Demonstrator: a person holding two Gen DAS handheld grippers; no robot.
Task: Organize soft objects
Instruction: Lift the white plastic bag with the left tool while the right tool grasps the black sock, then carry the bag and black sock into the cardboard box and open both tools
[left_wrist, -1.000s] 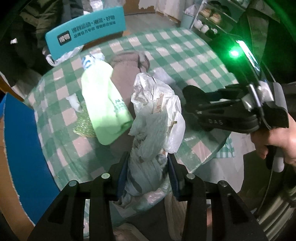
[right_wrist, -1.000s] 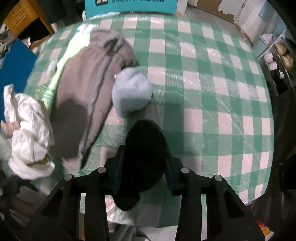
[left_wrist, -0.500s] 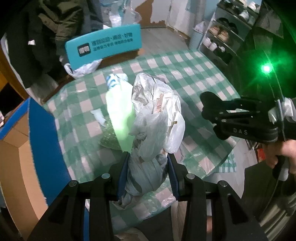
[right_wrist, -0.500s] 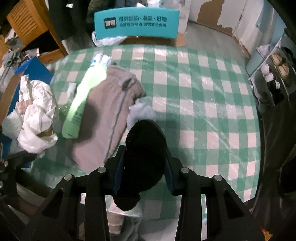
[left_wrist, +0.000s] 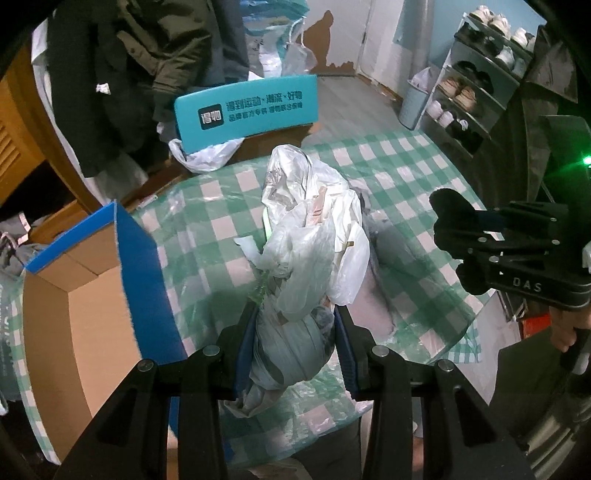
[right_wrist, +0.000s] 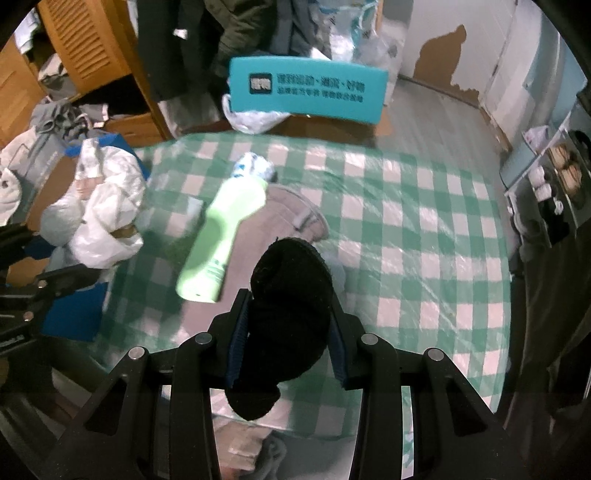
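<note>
Right now my left claw (left_wrist: 293, 343) pinches the plastic bag bundle (left_wrist: 306, 236) above the worktop (left_wrist: 417, 173), near the cardboard box (left_wrist: 85, 295), while my right claw (right_wrist: 286, 345) clamps the black sock (right_wrist: 291, 295), ready for sorting.

A green-checked tabletop (right_wrist: 424, 229) fills mid-frame, a pale green bottle (right_wrist: 221, 236) lying on it at centre left. Behind stand a teal chair back (right_wrist: 306, 94), a shoe rack (left_wrist: 476, 92) upper right, and dark coats (left_wrist: 147, 74) upper left.
</note>
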